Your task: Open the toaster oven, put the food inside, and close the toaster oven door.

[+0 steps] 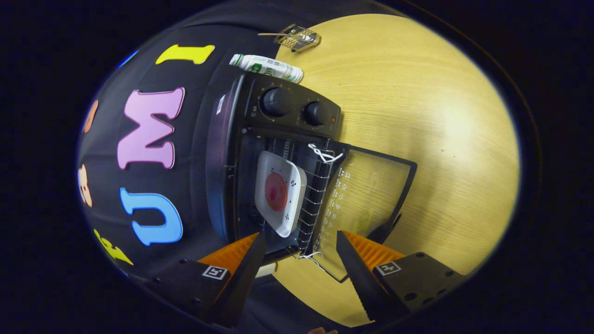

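The view is rolled sideways. A black toaster oven with two knobs stands on a wooden table, its glass door folded down flat and open. Inside, on the wire rack, rests a white square plate carrying a round pink slice of food. My gripper is open, its fingers spread apart just ahead of the oven's opening and the door's edge, with nothing between them. A white string is tied at the rack's corner.
Beyond the oven lie a white and green bottle on its side and a small wire basket-like object. Bare table stretches out past the open door. The black booth wall stands behind the oven.
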`<state>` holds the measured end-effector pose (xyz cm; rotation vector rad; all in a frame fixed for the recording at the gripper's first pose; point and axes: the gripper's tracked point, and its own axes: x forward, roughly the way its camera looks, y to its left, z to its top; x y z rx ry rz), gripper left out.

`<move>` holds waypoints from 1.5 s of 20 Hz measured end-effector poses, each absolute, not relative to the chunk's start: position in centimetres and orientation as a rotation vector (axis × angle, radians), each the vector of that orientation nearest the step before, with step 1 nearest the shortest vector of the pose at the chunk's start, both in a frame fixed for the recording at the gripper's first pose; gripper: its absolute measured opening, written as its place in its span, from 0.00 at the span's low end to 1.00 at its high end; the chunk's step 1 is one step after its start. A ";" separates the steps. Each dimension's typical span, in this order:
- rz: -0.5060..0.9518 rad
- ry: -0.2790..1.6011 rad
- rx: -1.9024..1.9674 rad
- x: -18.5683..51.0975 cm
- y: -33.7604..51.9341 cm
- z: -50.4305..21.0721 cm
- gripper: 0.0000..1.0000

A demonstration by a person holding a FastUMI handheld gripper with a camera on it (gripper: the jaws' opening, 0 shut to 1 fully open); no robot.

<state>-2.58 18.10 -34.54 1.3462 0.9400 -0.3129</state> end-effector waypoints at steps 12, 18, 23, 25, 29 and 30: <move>0.064 0.948 0.552 -7.9 17.1 -32.1 0.99; 0.192 1.046 0.252 -12.3 18.5 -37.1 0.99; 0.210 1.058 0.099 -13.5 19.2 -42.3 1.00; 0.188 1.053 0.087 -12.9 19.2 -43.7 1.00; 0.152 1.057 0.084 -11.3 20.1 -44.7 0.99; 0.137 1.067 0.086 -11.1 20.2 -45.2 0.99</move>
